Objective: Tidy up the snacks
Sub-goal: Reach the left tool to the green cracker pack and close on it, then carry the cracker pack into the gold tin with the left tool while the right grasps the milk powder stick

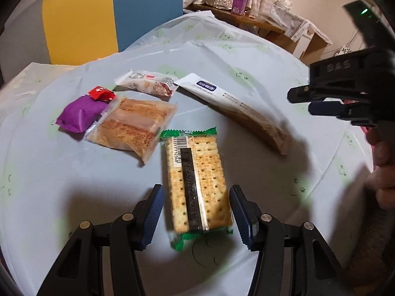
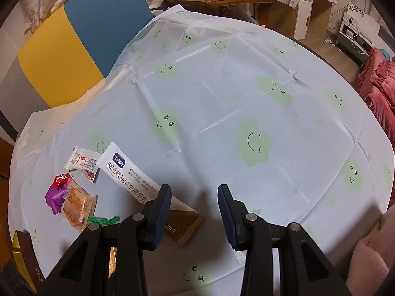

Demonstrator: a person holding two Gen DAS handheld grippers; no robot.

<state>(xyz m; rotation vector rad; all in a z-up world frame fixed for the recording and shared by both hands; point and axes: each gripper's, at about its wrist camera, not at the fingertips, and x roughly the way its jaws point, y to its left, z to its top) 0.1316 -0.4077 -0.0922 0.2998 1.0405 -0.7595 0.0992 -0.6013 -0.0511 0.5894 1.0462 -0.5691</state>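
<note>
My left gripper (image 1: pixel 197 209) is open, its jaws on either side of a green-edged cracker pack (image 1: pixel 197 182) lying on the table, without touching it. Beyond it lie a clear-wrapped pastry (image 1: pixel 133 128), a purple snack (image 1: pixel 79 114), a small red packet (image 1: pixel 101 93), a white bar wrapper (image 1: pixel 148 83) and a long white-and-gold pouch (image 1: pixel 237 108). My right gripper (image 2: pixel 193 212) is open and empty above the table, just right of the pouch (image 2: pixel 148 187). It also shows at the right edge of the left wrist view (image 1: pixel 321 101).
The round table (image 2: pixel 246 98) wears a white cloth with green smiley clouds. A yellow-and-blue chair (image 2: pixel 74 44) stands at its far left. A wooden side table (image 2: pixel 222 0) with a purple box stands behind. Red fabric (image 2: pixel 380 79) lies at the right.
</note>
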